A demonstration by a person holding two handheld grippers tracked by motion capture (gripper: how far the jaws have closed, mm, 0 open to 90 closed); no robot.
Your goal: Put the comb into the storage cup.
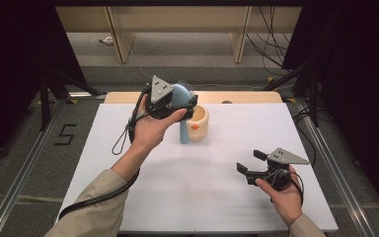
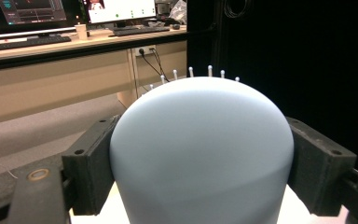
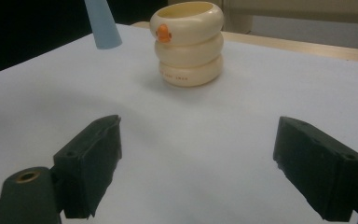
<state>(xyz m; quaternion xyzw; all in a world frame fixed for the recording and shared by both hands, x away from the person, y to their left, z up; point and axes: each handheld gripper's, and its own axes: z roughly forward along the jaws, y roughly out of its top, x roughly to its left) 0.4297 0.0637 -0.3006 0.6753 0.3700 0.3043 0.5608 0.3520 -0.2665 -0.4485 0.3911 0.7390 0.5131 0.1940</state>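
The left gripper (image 1: 190, 101) is held above the far middle of the white tabletop (image 1: 128, 197), and its two black jaws are clamped on the rounded head of a pale blue hairbrush (image 1: 181, 96). In the left gripper view the smooth back of the brush head (image 2: 200, 154) sits between the pads, touching both of them, with a row of white-tipped bristles (image 2: 209, 71) showing over its top edge. In the high view the brush handle (image 1: 184, 133) hangs down toward the tabletop, and its lower end is just left of a cream cup (image 1: 201, 123).

The cup stands upright at the far middle of the tabletop. It is shaped like three stacked rings and carries a small orange knob (image 3: 164, 31) on its upper ring. In the right gripper view the tapered end of the brush handle (image 3: 103, 28) is to the left of the cup (image 3: 189, 44) and apart from it; whether the tip touches the tabletop cannot be told.

The right gripper (image 1: 250, 162) is at the near right of the tabletop, well apart from the cup and the brush, held low in the person's right hand (image 1: 284, 195). Its jaws stand wide apart with nothing between them, and they point toward the cup. The person's left hand (image 1: 153, 128) wraps the body of the left gripper from below, and a black cable (image 1: 123, 136) loops down from it over the tabletop.
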